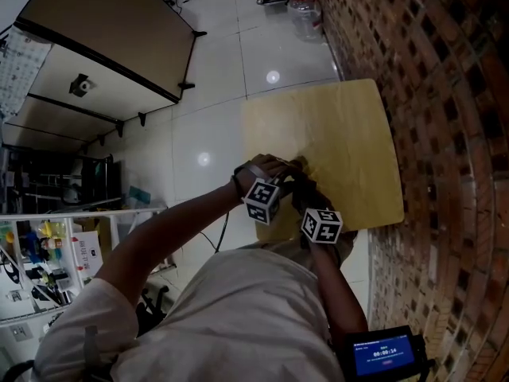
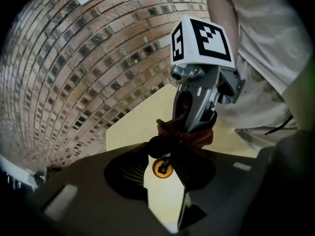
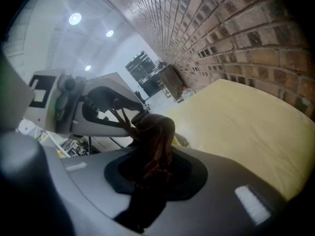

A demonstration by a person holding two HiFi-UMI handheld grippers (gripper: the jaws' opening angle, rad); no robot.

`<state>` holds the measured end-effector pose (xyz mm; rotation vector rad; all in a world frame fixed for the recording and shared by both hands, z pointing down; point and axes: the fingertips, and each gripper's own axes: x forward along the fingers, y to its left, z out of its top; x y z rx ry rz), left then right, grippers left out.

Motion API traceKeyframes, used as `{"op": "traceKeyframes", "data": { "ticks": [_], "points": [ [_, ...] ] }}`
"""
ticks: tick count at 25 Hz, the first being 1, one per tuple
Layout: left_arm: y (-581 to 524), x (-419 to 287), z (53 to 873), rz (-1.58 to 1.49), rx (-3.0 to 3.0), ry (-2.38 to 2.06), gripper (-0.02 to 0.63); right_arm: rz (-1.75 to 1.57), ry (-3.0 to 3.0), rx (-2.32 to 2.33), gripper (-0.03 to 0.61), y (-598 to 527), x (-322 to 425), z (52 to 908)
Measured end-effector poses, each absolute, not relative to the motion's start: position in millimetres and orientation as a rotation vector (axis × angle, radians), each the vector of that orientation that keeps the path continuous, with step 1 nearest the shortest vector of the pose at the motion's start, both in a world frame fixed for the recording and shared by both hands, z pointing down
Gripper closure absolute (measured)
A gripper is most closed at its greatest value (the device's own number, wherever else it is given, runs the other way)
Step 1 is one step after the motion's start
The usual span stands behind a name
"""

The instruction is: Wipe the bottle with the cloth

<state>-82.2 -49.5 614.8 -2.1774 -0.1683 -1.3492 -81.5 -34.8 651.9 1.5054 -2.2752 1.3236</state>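
My left gripper [image 2: 165, 162] points down over the yellow table's [image 1: 342, 142] near edge. Its jaws are shut on a small orange bottle [image 2: 162, 168] with a dark cap, seen end-on. In my right gripper [image 3: 147, 176] hangs a dark red-brown cloth [image 3: 152, 144], which bunches up over the jaws. In the left gripper view the cloth [image 2: 194, 134] touches the bottle's dark top just beyond my left jaws. In the head view both marker cubes sit side by side, left [image 1: 262, 200] and right [image 1: 321, 224], and the hands hide the bottle.
A brick wall [image 1: 445, 94] runs along the table's right side. On the white tiled floor stand a clear water jug [image 1: 305, 14] at the far end, a beige cabinet [image 1: 103, 46] at the left and a cluttered shelf [image 1: 48, 253] at the near left.
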Motion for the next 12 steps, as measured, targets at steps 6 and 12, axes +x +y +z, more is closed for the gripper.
{"op": "traceKeyframes", "data": {
  "ticks": [6,12],
  "points": [
    [-45.3,-82.7,615.1,-1.381,-2.208,0.007,0.459,1.365,-2.221,1.474,0.495,-28.9,-82.5,684.1],
    [-45.8,-77.9,615.7,-1.42,-2.26,0.148,0.459,1.471,-2.074,1.447,0.495,-25.6,-74.4,733.7]
  ]
}}
